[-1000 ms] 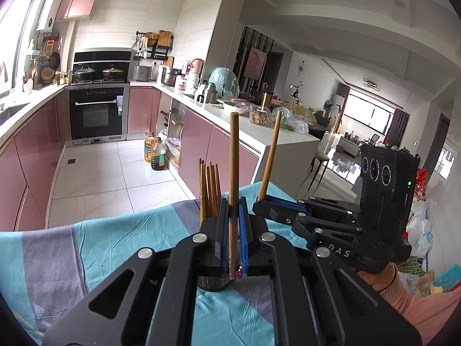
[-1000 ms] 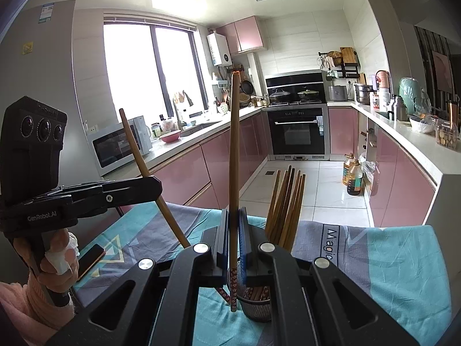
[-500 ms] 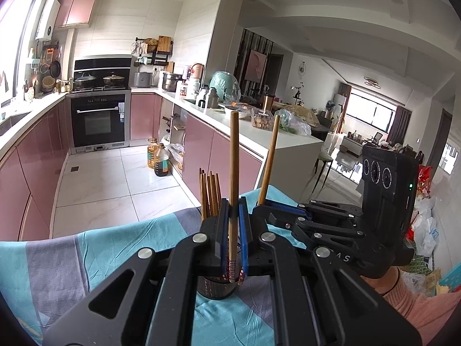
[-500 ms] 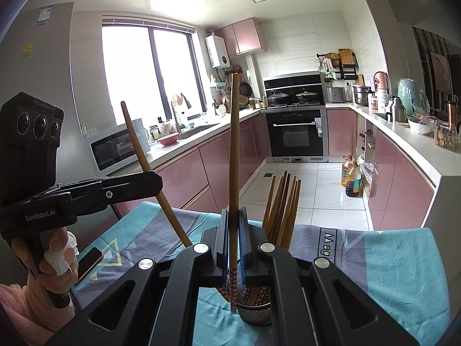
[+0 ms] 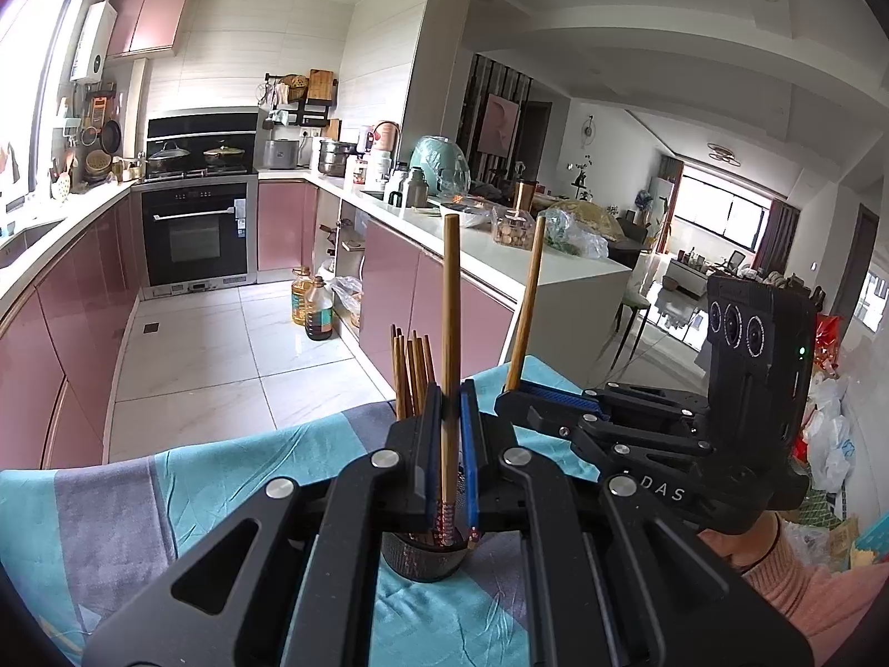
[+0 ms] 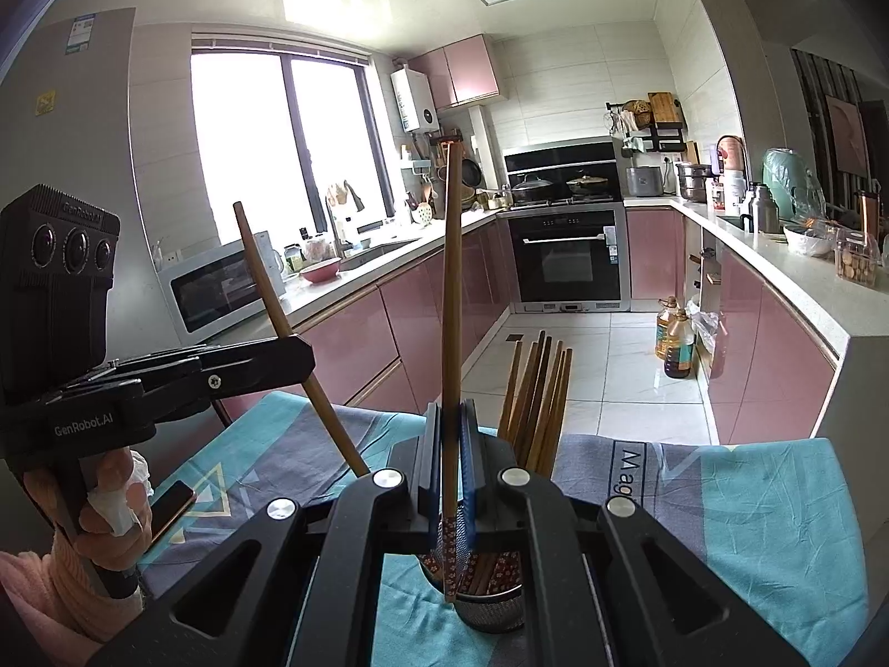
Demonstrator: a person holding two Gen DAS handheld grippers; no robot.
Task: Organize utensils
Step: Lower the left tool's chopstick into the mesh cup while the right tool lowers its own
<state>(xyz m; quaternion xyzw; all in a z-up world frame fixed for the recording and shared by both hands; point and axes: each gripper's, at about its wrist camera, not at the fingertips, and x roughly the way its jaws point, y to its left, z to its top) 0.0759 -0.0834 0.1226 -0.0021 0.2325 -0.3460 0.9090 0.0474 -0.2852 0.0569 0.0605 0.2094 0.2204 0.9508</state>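
My left gripper (image 5: 449, 433) is shut on a wooden chopstick (image 5: 450, 333), held upright with its patterned tip inside the dark mesh utensil cup (image 5: 425, 558). My right gripper (image 6: 450, 444) is shut on another wooden chopstick (image 6: 453, 305), upright, its patterned tip in the same cup (image 6: 492, 608). Several chopsticks (image 6: 536, 406) stand in the cup. Each gripper shows in the other's view: the right one (image 5: 547, 397) with its chopstick (image 5: 525, 305), the left one (image 6: 300, 356) with its chopstick (image 6: 289, 333).
The cup stands on a table with a teal and grey cloth (image 6: 767, 511). A phone (image 6: 172, 506) lies on the cloth at the left. Pink kitchen cabinets (image 6: 778, 344), an oven (image 6: 567, 255) and oil bottles (image 6: 675, 339) on the floor lie beyond.
Both grippers have lowered their chopsticks, so that the patterned tips now sit down inside the cup. Both stay shut on their chopsticks.
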